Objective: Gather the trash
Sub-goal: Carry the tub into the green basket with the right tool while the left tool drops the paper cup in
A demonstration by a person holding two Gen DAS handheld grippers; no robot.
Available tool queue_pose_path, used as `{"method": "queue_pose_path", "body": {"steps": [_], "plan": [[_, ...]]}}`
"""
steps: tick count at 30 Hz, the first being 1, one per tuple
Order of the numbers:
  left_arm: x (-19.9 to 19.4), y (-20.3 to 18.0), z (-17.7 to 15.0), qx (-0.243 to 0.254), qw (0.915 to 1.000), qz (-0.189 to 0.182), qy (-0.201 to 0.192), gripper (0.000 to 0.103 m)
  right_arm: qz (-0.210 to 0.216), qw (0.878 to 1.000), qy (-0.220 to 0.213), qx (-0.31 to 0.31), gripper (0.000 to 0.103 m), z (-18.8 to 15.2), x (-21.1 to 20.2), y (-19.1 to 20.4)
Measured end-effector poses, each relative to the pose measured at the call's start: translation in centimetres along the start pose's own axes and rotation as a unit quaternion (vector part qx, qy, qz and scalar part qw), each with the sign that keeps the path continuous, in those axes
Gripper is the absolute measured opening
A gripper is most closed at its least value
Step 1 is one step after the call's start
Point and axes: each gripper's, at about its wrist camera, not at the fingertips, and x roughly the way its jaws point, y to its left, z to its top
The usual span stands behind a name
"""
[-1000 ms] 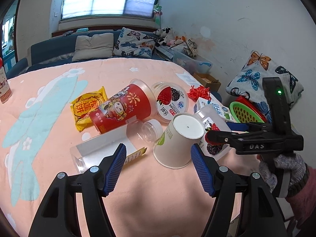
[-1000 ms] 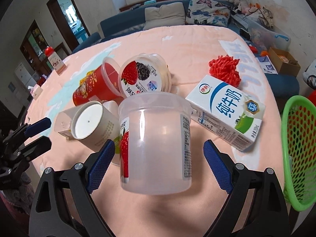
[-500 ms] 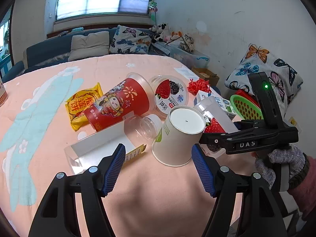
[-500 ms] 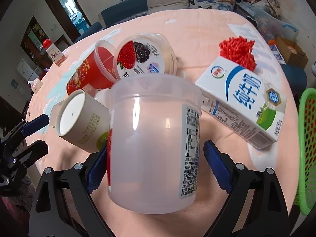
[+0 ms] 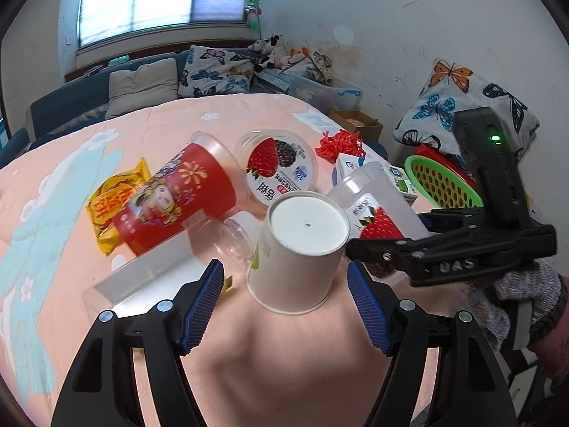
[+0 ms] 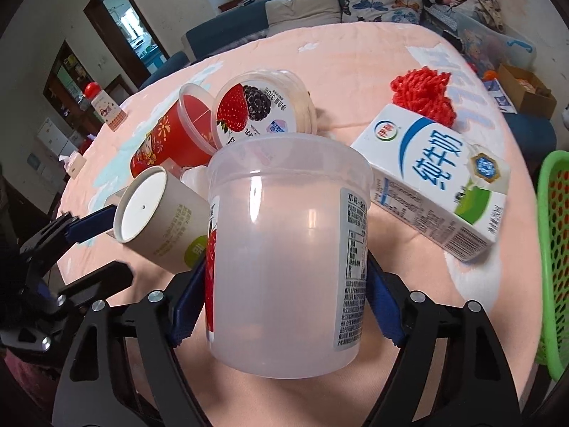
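My right gripper (image 6: pixel 284 306) is shut on a clear plastic yogurt tub (image 6: pixel 288 259) with a strawberry label; the tub also shows in the left wrist view (image 5: pixel 377 206). My left gripper (image 5: pixel 284 306) is open, its blue pads on either side of a white paper cup (image 5: pixel 298 249) lying on its side, bottom toward the camera. That cup shows in the right wrist view (image 6: pixel 160 220). A red plastic cup (image 5: pixel 174 203), a berry yogurt lid (image 5: pixel 281 167), a yellow snack wrapper (image 5: pixel 113 199), a clear bottle (image 5: pixel 160 270) and a milk carton (image 6: pixel 437 181) lie on the pink tablecloth (image 5: pixel 284 373).
A green basket (image 6: pixel 554 259) sits past the table's right edge; it also shows in the left wrist view (image 5: pixel 441 181). Red shredded paper (image 6: pixel 423 92) lies behind the carton. A small red-capped bottle (image 6: pixel 106 110) stands at the far left. A sofa with pillows (image 5: pixel 142 85) is behind.
My right gripper closed its fingers onto the clear yogurt tub. My left gripper moved closer to the white paper cup, which now sits between its open pads.
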Motion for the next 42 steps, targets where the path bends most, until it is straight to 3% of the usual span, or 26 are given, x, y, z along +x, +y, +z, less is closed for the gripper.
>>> {"method": "queue_pose_path", "body": {"steps": [7, 19, 30, 36, 42], "plan": [[1.8, -0.7, 0.6, 0.02, 0.9998, 0.0, 0.006, 0.073, 0.006, 1.0, -0.022, -0.002, 0.079, -1.2, -2.9, -0.3], [3.9, -1.8, 1.1, 0.028, 0.9995, 0.01, 0.005, 0.07, -0.002, 0.998, -0.066, 0.014, 0.079, -2.6, -8.0, -1.9], [4.2, -2.3, 1.1, 0.03, 0.9991, 0.029, 0.003, 0.06, -0.036, 0.994, -0.096, 0.047, 0.079, -3.5, -10.9, -5.5], [2.8, -3.6, 1.7, 0.037, 0.9991, 0.019, -0.01, 0.059, -0.061, 0.989, -0.114, 0.07, 0.079, -3.7, -12.5, -8.6], [1.4, -5.7, 3.2, 0.051, 0.9984, -0.004, -0.026, 0.058, -0.113, 0.979, -0.13, 0.108, 0.079, -3.9, -14.5, -13.6]]}}
